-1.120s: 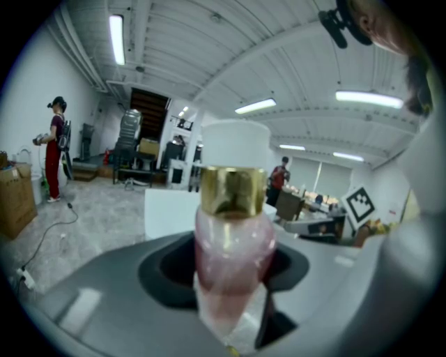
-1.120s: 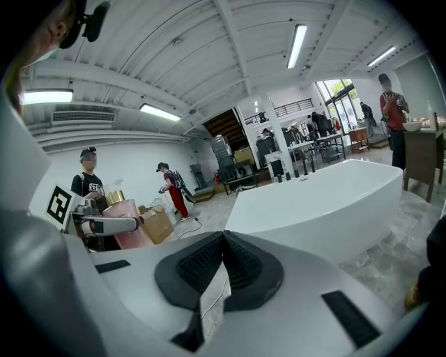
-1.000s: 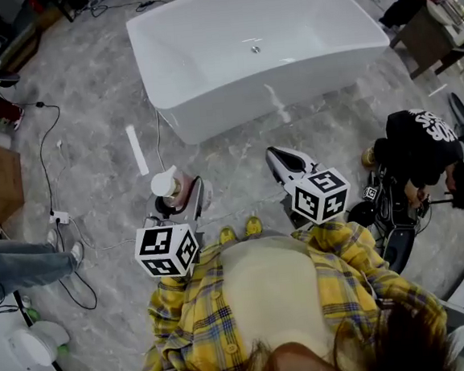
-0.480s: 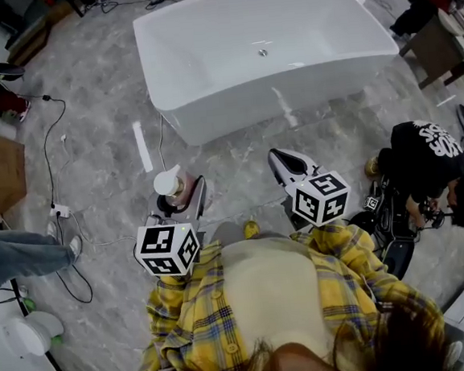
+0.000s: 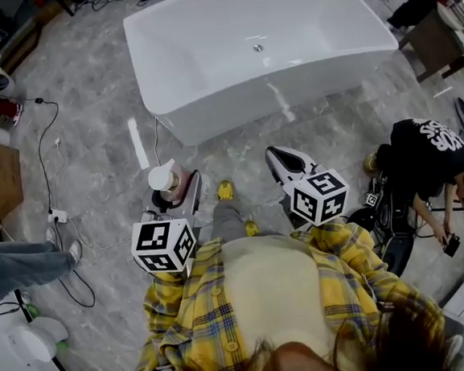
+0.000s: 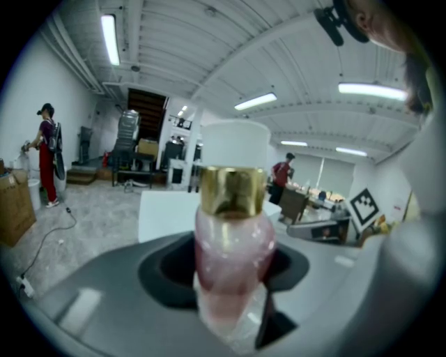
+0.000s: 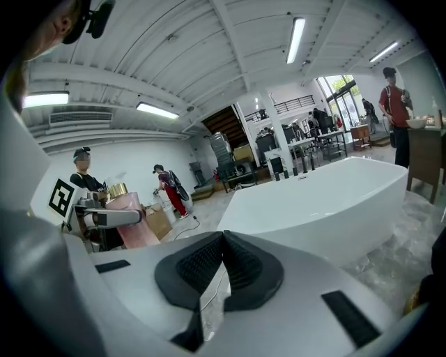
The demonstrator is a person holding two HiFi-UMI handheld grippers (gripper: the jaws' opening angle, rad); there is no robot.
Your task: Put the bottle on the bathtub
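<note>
Standing upright, white cap up, the bottle (image 6: 233, 244) is clamped at its body by the left tongs (image 6: 233, 293) — carried above the floor, not yet at the bathtub (image 5: 288, 87). Its near long rim lies straight ahead, well apart; the right tongs (image 7: 223, 240) ride alongside — pinched together on nothing.

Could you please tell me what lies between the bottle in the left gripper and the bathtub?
In the head view, just floor, with a thin cable and a white strip lying on it, separates bottle from bathtub.
</note>
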